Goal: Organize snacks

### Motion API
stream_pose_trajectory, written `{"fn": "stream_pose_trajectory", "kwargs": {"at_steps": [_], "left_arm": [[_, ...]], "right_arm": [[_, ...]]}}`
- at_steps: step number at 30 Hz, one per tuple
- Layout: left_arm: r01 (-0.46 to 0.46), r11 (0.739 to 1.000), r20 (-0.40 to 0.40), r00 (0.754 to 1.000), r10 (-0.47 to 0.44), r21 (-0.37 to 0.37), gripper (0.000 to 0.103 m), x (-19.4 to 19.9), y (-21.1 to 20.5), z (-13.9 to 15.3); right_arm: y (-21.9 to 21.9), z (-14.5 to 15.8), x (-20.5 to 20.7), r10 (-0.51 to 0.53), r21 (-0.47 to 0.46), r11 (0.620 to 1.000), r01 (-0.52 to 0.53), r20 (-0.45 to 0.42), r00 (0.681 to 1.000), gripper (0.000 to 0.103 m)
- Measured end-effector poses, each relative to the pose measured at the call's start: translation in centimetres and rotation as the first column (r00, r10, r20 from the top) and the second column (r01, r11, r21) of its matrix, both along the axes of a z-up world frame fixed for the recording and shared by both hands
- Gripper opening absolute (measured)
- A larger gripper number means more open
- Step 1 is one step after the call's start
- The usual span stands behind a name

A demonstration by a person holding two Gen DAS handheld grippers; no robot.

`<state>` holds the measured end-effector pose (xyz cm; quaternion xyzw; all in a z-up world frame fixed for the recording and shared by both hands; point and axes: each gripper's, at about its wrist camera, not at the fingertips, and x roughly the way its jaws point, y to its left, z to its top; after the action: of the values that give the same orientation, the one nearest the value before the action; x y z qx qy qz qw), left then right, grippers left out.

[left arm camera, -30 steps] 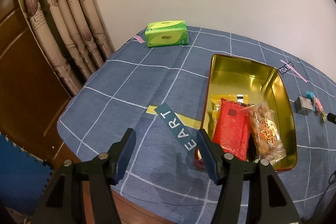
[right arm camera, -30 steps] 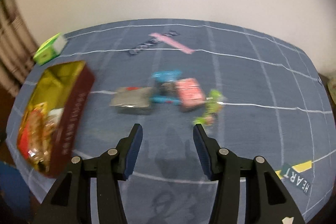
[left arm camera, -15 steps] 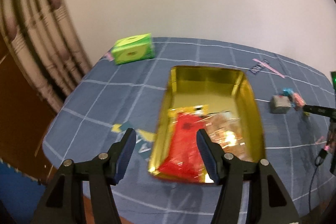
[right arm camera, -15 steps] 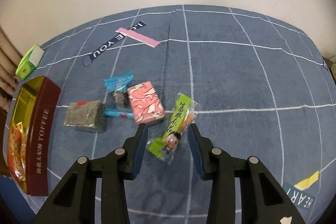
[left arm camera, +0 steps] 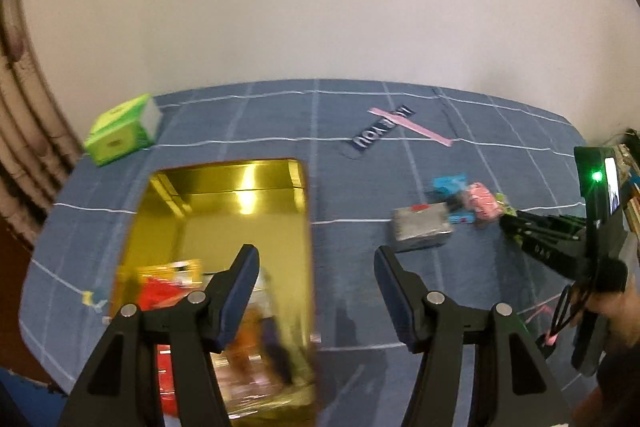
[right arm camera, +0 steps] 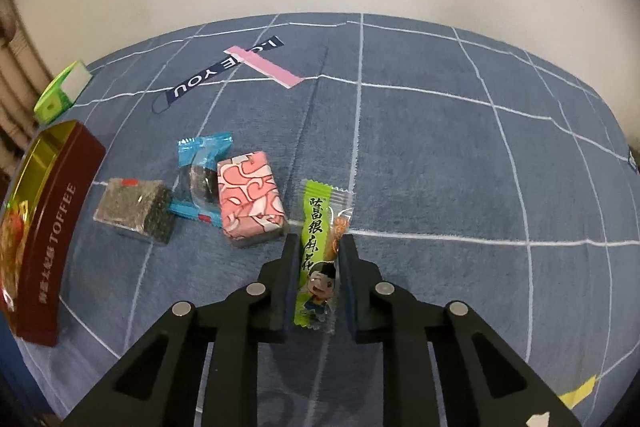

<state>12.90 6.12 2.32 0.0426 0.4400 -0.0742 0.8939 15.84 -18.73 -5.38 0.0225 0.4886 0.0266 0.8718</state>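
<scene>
My right gripper has closed around a green snack packet lying on the blue checked tablecloth; the jaws press both its sides. To its left lie a pink patterned block, a blue-wrapped candy and a dark seaweed pack. The red toffee tin with gold inside holds red and orange snack bags. My left gripper is open and empty above the tin's right edge. The right gripper shows at the right of the left wrist view.
A green tissue box stands at the table's far left corner near a curtain. A pink strip and a dark "YOU" label lie on the cloth toward the back. The wall is behind the table.
My right gripper moved forward and closed on the green packet. My left gripper swung right, so the tin shifted left in its view.
</scene>
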Motion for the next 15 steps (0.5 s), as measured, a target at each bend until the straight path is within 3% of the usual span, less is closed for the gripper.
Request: {"fn": "stream_pose_trajectory", "kwargs": {"at_steps": [7,15], "left_arm": [[0.026,0.995,-0.061,0.998,-0.032,-0.097,0.061,1.6,-2.7,-2.0],[0.054,0.984,-0.089,0.994,-0.069,-0.168,0.079,3.2,-5.5,-3.1]], "right_arm": [[-3.2,-0.2,-1.4,-0.03,-0.034,0.999,0.032,0.053,0.998,0.016],[-6.5,-0.4,-2.4,-0.076,0.0,0.997,0.077,0.091,0.993,0.016]]}}
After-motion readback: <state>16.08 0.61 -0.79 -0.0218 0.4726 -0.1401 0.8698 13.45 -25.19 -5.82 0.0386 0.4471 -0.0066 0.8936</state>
